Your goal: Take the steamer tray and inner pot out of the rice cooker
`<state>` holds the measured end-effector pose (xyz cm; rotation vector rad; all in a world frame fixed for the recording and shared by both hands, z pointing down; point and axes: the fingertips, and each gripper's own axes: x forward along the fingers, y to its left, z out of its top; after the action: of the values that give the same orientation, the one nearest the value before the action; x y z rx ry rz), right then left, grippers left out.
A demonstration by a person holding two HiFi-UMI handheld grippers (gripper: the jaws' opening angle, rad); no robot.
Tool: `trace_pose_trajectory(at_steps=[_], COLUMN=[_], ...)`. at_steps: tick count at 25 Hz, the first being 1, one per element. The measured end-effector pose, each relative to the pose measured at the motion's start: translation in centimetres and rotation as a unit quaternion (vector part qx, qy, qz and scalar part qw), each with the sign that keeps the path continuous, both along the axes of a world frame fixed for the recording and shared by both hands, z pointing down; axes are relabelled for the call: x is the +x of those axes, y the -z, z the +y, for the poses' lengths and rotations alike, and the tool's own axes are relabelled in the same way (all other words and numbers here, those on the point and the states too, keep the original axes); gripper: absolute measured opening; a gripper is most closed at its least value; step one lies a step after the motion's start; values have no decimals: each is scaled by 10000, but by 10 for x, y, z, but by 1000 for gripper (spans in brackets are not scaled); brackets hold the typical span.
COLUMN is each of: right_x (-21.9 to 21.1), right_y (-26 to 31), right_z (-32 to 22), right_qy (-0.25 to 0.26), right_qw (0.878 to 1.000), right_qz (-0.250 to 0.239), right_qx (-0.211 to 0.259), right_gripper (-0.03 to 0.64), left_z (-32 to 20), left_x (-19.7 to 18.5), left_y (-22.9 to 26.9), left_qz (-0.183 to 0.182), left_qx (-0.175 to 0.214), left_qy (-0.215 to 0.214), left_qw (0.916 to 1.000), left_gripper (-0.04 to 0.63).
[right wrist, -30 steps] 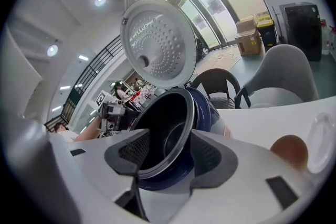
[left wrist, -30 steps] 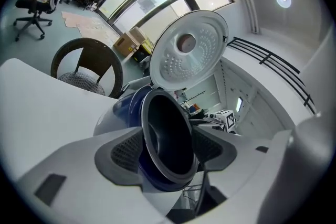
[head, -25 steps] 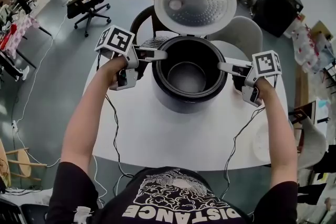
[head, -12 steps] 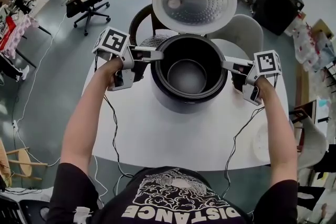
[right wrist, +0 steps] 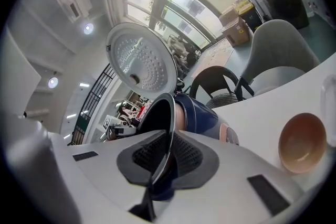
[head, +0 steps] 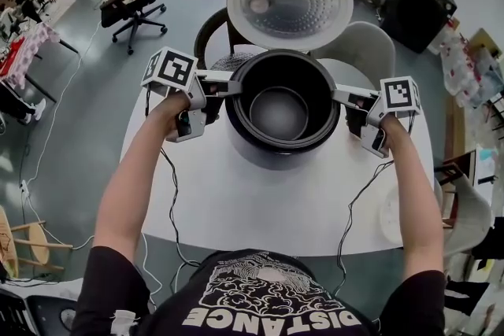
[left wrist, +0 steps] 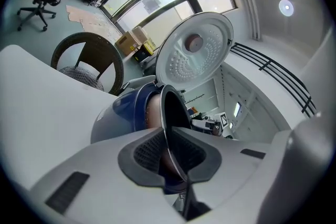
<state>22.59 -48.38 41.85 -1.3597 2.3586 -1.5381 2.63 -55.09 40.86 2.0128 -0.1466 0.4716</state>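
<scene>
Head view gives us the white worktop (head: 260, 204) carrying the rice cooker (head: 268, 156), lid (head: 290, 0) up, inner pot (head: 279, 114) seated inside. Left gripper (head: 235, 83) and right gripper (head: 336, 97) have just been closing their jaws, which now pinch its thin rim on opposite sides. We judge the grasp made; next comes a level, even lift.
</scene>
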Motion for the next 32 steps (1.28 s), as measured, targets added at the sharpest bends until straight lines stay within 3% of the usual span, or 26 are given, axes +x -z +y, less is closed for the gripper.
trace_pose_trajectory(at_steps=[6, 9, 15, 18, 27, 32], right_x=[1, 5, -6, -12, -38, -58], right_y=[6, 9, 29, 49, 109, 148], right_z=[10, 15, 29, 33, 55, 74], right_qy=[-316, -425, -378, -324, -303, -163], right_qw=[9992, 9970, 9954, 9956, 9871, 9758], right_qz=[245, 654, 807, 657, 765, 1030], right_qx=[-22, -26, 366, 581, 1372, 1921], right_gripper=[54, 61, 58, 58, 52, 54], left_z=[5, 4, 12, 19, 48, 75], left_x=[3, 6, -3, -3, -35, -58], left_y=[6, 8, 23, 45, 105, 144], left_qz=[-62, -218, -359, -375, -223, -237], left_qx=[251, 568, 1312, 1650, 2670, 3255], left_qy=[454, 800, 1116, 1233, 1867, 2250], left_qw=[9986, 9949, 9844, 9778, 9452, 9180], left_gripper=[48, 49, 47, 46, 48, 52])
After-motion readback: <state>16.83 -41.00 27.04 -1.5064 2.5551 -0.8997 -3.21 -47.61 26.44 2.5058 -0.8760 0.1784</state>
